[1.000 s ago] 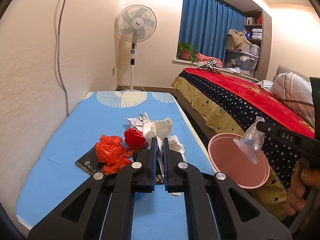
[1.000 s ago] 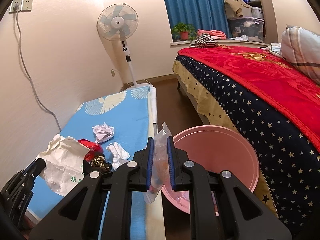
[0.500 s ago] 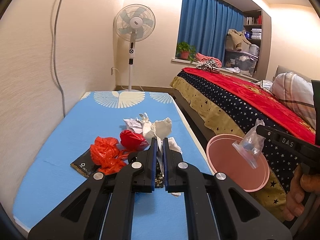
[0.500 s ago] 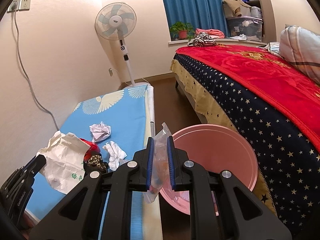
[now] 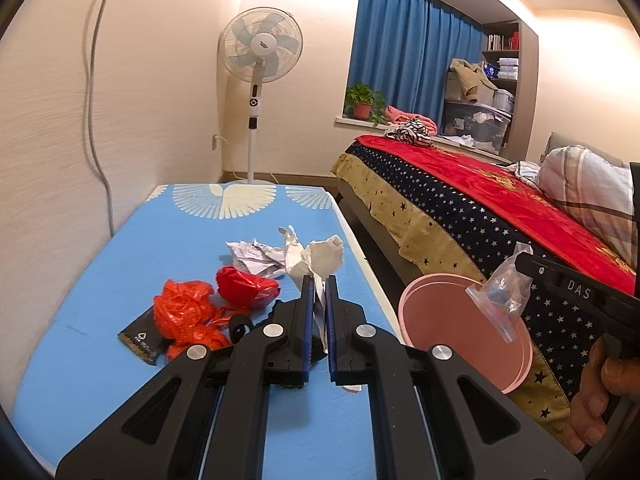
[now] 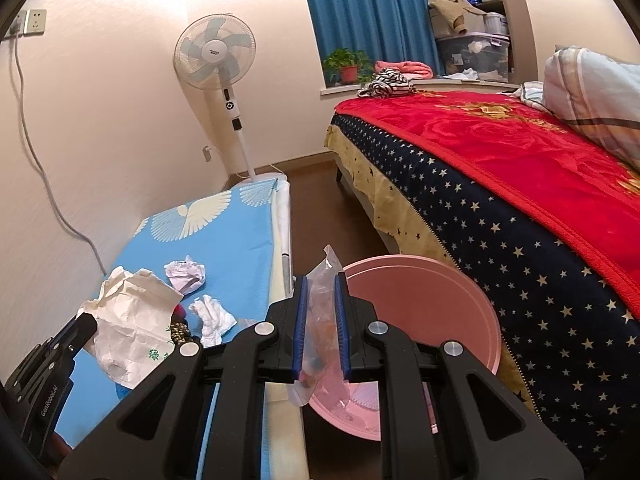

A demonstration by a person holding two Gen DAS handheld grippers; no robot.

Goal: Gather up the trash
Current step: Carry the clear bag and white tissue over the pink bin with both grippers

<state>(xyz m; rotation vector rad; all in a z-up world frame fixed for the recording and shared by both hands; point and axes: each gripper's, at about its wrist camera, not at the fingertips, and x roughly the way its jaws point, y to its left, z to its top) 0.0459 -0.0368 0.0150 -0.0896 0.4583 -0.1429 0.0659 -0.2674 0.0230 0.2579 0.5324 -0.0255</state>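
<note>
Left gripper (image 5: 316, 284) fingers clamp one white bag (image 5: 316, 256) above the tabletop (image 5: 192, 240), right gripper (image 6: 320, 284) fingers clamp one clear bag (image 6: 320, 312) over the bin (image 6: 432, 300); only the left view shows two red wads (image 5: 188, 316).

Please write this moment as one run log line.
left tool: shut on white paper | right tool: shut on clear plastic bag, above pink bin

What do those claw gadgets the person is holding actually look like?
Both are matte black plastic, with two straight parallel fingers lined in blue pads and silver round bolts at the linkage joints. The right claw carries white "DAS" lettering; the left claw bears white "GenRobot.AI" lettering. No cables show.
</note>
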